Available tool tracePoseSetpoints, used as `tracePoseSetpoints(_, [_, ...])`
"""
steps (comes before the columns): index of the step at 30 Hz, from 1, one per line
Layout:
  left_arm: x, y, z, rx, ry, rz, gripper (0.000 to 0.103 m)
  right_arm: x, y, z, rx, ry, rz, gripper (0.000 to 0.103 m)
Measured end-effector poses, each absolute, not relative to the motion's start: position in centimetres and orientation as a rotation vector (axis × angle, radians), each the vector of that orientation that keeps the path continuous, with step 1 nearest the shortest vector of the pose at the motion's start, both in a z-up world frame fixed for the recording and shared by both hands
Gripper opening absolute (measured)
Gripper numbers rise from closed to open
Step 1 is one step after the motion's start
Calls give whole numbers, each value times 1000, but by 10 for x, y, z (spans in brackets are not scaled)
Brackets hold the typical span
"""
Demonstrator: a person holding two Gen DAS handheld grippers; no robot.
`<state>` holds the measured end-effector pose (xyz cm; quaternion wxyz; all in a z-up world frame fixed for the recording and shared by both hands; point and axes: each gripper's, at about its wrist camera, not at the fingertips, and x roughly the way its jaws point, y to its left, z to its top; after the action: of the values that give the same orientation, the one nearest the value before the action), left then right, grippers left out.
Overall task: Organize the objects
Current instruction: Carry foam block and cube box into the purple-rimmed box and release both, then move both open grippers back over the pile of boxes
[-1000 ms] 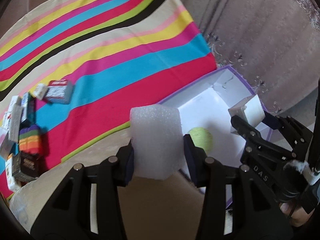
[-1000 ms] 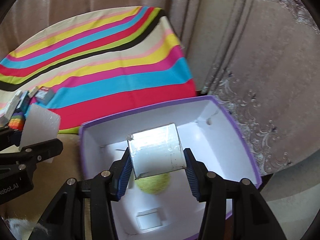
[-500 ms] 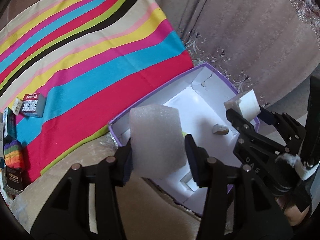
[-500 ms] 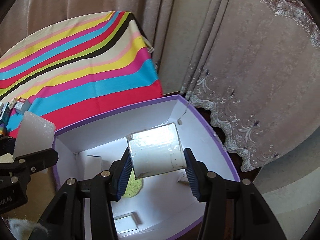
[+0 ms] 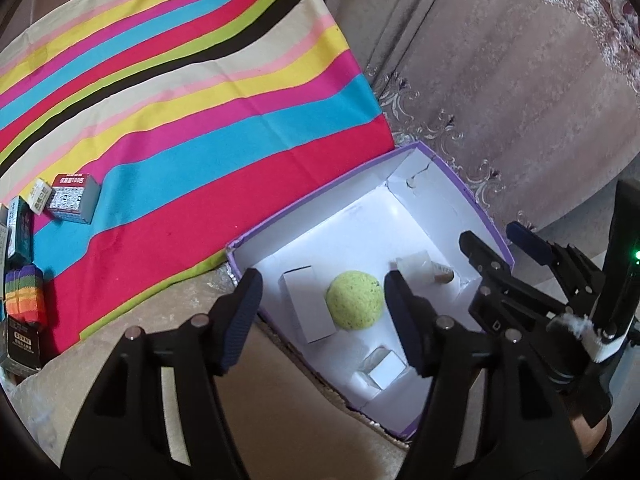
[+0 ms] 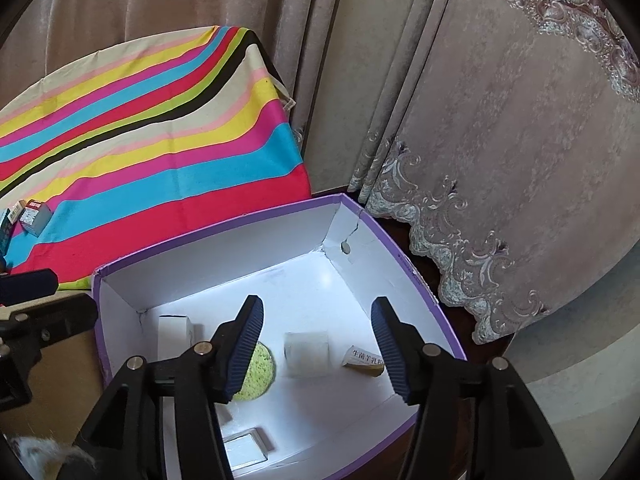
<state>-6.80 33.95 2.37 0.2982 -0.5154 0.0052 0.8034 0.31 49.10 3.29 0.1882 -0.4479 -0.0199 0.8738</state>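
Note:
A purple-rimmed white box sits at the table edge. Inside lie a yellow-green ball, a white foam block, a white cylinder, a small labelled piece and a small flat white box. My left gripper is open and empty above the box's near left side. My right gripper is open and empty above the box; it also shows in the left wrist view.
A striped cloth covers the table. Several small boxes and a rainbow-striped item lie at the cloth's left edge. Curtains hang right behind the box.
Both grippers opened. The foam block left my left gripper and the white cylinder left my right gripper; both now lie in the box.

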Motion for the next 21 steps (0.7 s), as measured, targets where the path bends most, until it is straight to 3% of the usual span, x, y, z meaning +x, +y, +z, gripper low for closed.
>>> tracePoseSetpoints(7, [-69,319,34,-1318,-31,2163,71,2,485,36,-1256,-74,2470,68])
tracePoseSetpoints(21, [-62,224,52,-1266,-183,2296,71,0,438,57,-1347,37,2650,69])
